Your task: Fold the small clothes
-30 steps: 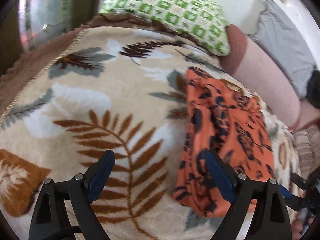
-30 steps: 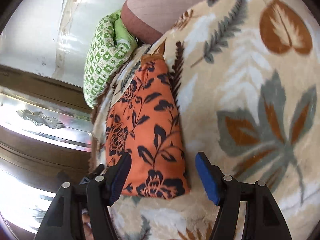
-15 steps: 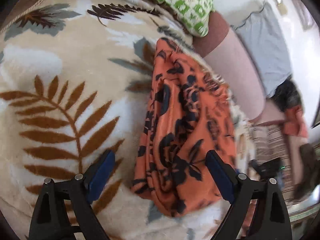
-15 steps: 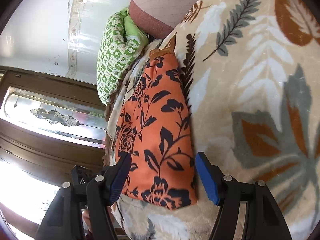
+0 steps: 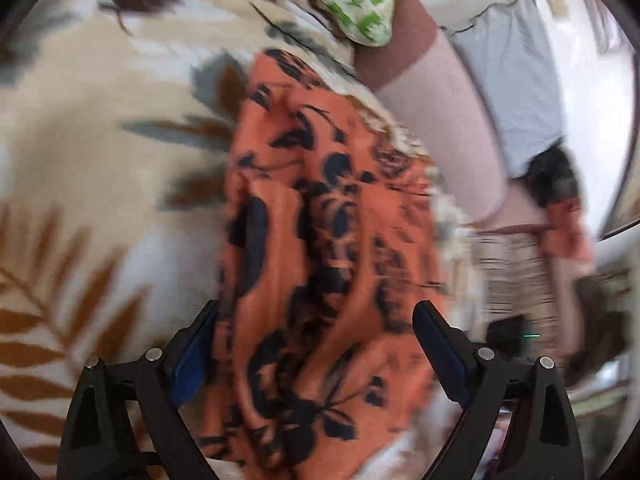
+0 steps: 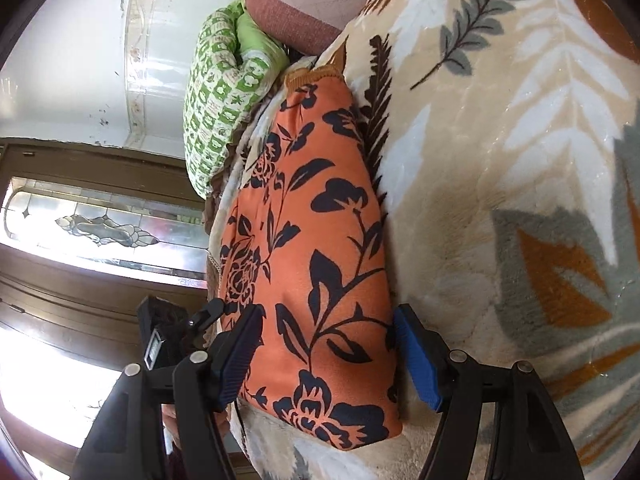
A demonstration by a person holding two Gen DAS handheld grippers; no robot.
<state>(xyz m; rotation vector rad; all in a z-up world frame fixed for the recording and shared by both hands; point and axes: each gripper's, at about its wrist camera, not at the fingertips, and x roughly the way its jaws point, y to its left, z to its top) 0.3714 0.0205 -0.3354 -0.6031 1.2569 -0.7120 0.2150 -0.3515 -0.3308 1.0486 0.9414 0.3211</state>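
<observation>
- orange cloth lies folded on the blanket, just below the green pillow
- left hand-held gripper spread wide over the cloth
- right hand-held gripper spread too, straddling its near end

Bedroom scene. Bed covered w/ a cream fleece blanket, printed w/ brown, grey & white leaves. Green-and-white patterned pillow at the head end, next to a pink bolster w/ a darker maroon end. White wall behind, w/ a glossy white column. Dark wood frame holding a leaded glass panel, bright daylight coming through. Left wrist view is blurred: grey cloth lies against the wall beyond the bolster.
</observation>
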